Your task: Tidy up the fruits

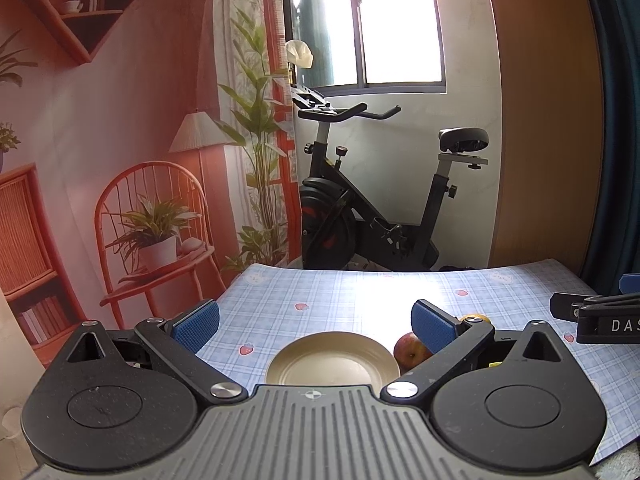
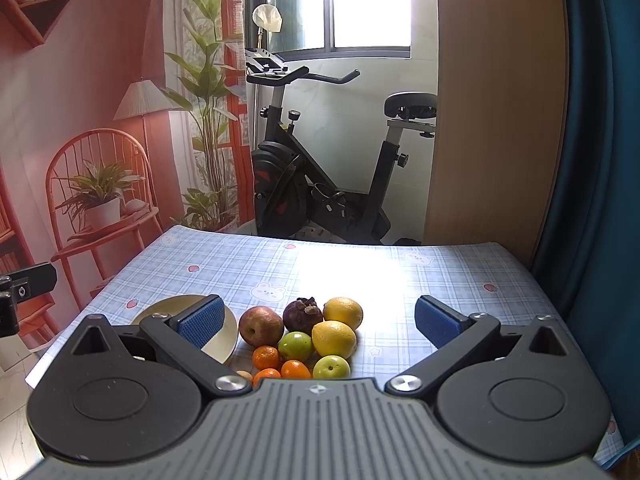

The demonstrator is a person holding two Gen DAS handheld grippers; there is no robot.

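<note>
Both grippers, left gripper (image 1: 315,328) and right gripper (image 2: 319,322), are wide open, holding nothing; the lemons (image 2: 334,338) could roll away if bumped

White letters "DAS", cut off by the frame edge, are showing on a black gripper body (image 1: 600,322) sitting to the right of the left gripper (image 1: 316,322). No other text is reading clearly.
</note>
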